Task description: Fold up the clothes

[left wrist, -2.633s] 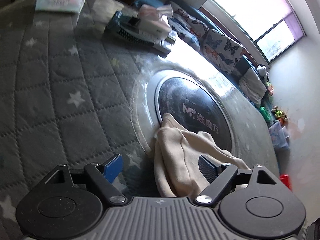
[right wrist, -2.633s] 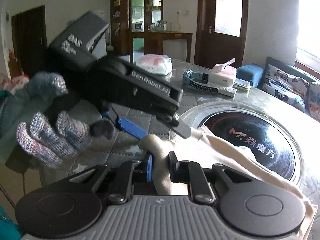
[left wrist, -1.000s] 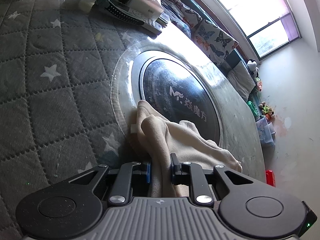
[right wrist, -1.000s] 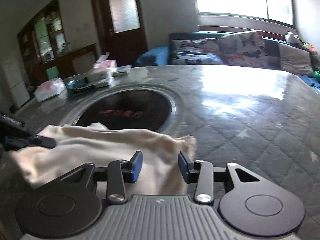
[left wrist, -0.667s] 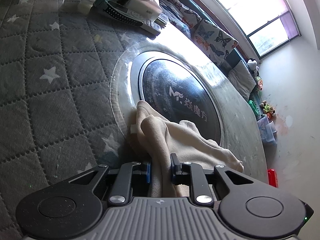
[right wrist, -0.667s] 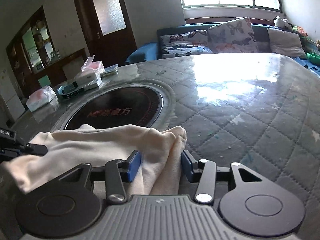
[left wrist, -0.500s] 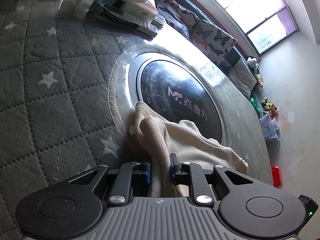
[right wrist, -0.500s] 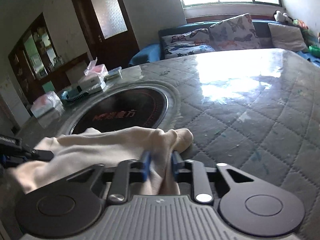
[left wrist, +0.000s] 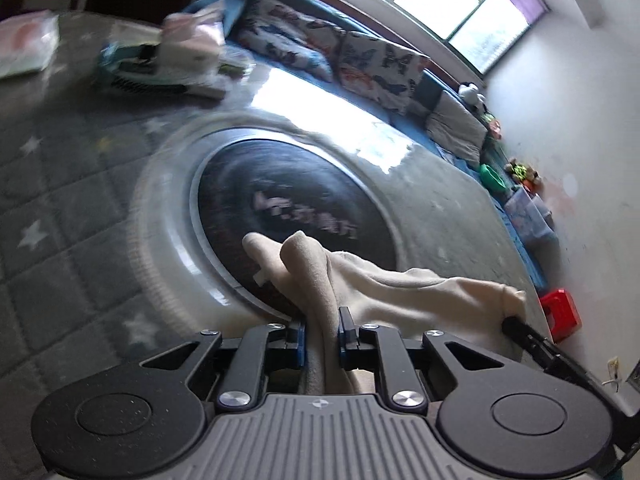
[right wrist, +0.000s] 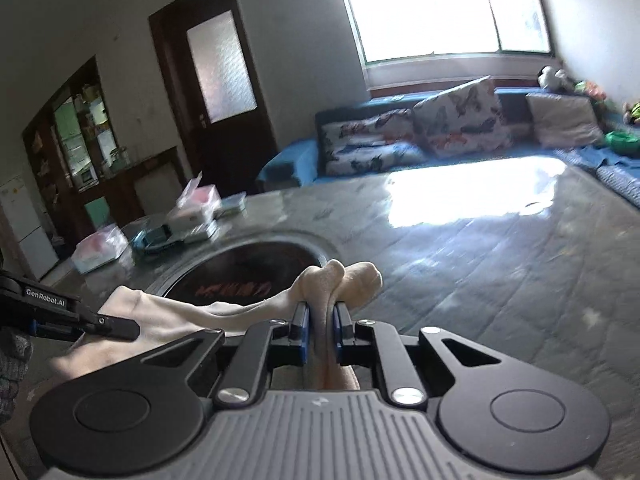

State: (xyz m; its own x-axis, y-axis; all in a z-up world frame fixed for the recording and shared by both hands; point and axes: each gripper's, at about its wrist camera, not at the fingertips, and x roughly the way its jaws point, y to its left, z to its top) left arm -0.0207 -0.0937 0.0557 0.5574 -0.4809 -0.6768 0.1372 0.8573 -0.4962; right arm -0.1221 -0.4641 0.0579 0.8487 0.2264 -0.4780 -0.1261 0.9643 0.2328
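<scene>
Cream fleece garment (left wrist: 384, 284) is pinched at both ends now, left gripper (left wrist: 321, 334) and right gripper (right wrist: 321, 330) each clamped on a bunched edge, the right just closing, slung over the table's black round hotplate (left wrist: 280, 200). I'd raise both evenly, keeping it taut, no twisting.

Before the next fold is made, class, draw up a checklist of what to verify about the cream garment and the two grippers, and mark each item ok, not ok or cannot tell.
1. Left gripper clamped on the cream garment: ok; its jaws have just been closing, cloth between them.
2. Right gripper clamped on the garment's other end: ok; its jaws have just been closing on cloth.
3. Cloth spans between both grippers: ok, though it sags.
4. Garment lifted wholly off the table: cannot tell.
5. Items at the table's far side away from the cloth: ok.
</scene>
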